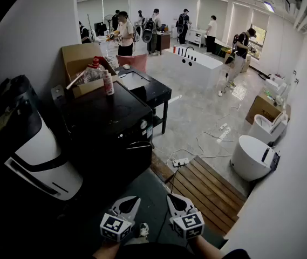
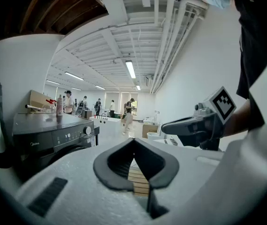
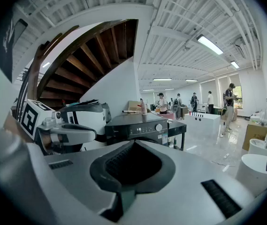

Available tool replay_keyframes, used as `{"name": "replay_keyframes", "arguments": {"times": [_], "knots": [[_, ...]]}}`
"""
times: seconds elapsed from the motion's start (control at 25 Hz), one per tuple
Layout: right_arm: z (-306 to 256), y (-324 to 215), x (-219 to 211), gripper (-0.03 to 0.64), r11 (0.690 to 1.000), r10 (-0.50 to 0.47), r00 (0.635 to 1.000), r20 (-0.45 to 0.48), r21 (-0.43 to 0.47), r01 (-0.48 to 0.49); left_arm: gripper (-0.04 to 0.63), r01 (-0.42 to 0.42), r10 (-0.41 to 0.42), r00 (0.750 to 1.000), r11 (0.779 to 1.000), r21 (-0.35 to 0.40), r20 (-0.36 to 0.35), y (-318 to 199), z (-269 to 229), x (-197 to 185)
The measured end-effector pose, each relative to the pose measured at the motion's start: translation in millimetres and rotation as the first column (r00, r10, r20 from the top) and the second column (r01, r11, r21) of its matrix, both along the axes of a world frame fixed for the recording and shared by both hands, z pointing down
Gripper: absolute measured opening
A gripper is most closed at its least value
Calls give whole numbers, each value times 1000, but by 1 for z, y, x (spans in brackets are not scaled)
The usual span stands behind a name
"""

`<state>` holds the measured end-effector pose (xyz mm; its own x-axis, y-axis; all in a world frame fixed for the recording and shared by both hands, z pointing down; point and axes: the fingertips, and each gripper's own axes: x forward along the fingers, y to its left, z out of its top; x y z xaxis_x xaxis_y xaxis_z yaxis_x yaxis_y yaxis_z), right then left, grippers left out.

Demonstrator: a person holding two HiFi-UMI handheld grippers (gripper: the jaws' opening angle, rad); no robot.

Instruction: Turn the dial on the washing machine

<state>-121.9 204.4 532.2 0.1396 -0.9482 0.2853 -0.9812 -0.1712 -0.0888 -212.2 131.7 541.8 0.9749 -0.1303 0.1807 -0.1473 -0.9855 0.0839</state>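
A black front-loading washing machine (image 1: 107, 125) stands ahead of me, with its round silver dial (image 1: 144, 124) at the right end of the control panel. The dial (image 2: 88, 130) also shows in the left gripper view, and the dial (image 3: 158, 127) in the right gripper view. My left gripper (image 1: 134, 200) and right gripper (image 1: 172, 198) are held low and side by side, well short of the machine. Both are shut with nothing between the jaws. My left gripper (image 2: 134, 142) points past the washer's right side. My right gripper (image 3: 132, 144) points toward the washer's front.
A cardboard box (image 1: 83, 66) and a spray bottle (image 1: 108, 83) rest on the washer's top. A black side table (image 1: 152, 90) stands behind it and a white and black appliance (image 1: 40, 163) to its left. A wooden platform (image 1: 210, 186), a power strip (image 1: 181, 162) and white tubs (image 1: 253, 156) lie right. People work far back.
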Motion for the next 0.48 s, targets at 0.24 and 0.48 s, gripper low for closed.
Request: {"name": "replay_keyframes", "arguments": {"times": [0.24,0.48], "knots": [[-6,-36,20,-2,999,6,1000,-4,53,-6,50,-11,11,1000,1000,-16,1,-33,-3,21],[-3,-74,46,152,999,36,999,18,35,-37,164,-42,42,999,997,-62,5,-71,-1,46]]}}
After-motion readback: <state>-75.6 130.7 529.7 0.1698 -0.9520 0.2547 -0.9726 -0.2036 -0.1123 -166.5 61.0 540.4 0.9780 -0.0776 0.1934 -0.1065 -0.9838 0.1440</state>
